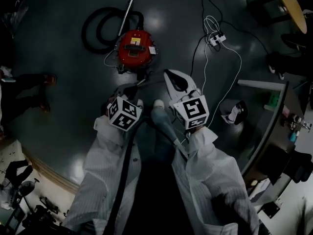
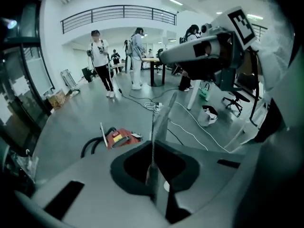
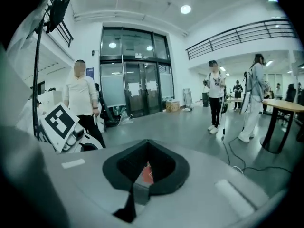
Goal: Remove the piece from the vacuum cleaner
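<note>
While the rounded red vacuum cleaner (image 1: 134,49) with its coiled black hose (image 1: 98,26) lay at twelve o'clock, left gripper (image 2: 164,113) and right gripper (image 1: 171,77) had jaws pressed together, empty.

Glossy grey floor (image 1: 58,48), glass doors (image 3: 133,80)

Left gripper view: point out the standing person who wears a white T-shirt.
The person farthest left, in a white T-shirt and dark trousers; the person beside wears pale clothes throughout.
</note>
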### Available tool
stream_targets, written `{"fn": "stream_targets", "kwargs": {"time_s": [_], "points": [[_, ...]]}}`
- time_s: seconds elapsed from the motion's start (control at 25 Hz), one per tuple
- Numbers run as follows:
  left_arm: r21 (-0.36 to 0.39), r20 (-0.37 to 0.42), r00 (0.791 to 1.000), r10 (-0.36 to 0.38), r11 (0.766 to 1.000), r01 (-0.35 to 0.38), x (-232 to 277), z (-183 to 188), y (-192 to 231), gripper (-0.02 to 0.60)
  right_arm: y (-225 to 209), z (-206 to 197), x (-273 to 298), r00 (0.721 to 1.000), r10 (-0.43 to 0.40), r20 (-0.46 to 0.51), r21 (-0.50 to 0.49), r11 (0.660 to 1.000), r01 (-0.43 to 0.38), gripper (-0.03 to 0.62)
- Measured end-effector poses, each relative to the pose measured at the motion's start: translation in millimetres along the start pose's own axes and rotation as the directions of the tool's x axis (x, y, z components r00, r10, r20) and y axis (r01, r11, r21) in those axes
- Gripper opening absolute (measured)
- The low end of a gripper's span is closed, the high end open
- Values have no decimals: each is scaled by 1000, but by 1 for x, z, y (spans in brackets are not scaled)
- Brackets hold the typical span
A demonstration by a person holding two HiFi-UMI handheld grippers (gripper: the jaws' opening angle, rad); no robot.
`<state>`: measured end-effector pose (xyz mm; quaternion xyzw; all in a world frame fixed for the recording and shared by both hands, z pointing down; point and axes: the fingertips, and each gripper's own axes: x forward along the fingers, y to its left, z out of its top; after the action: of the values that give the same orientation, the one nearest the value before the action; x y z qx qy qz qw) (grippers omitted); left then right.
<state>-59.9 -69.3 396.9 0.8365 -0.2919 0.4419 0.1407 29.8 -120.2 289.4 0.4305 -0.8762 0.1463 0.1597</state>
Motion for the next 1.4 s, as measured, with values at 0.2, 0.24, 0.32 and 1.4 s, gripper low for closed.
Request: {"fn": "stream_targets", "kwargs": {"time_s": [0.2,0.24,0.32,1.4], "points": [[-25,109,987,114,993,-112,-75,62,12,20,7,63,-52,987,-93,127,59,995,86,2],[-41,134,983,128,992,-123,-84,72,14,20,8,71,-59,985,-96,143,69,994,87,0],[-72,179,974,139,989,-128,-99,89,13,20,14,81,-68,984,-90,156,59,995,82,0],[-94,285,945,164,985,-143,-125,137,-1,20,35,108,-84,978,-38,206,-14,999,42,0]]}}
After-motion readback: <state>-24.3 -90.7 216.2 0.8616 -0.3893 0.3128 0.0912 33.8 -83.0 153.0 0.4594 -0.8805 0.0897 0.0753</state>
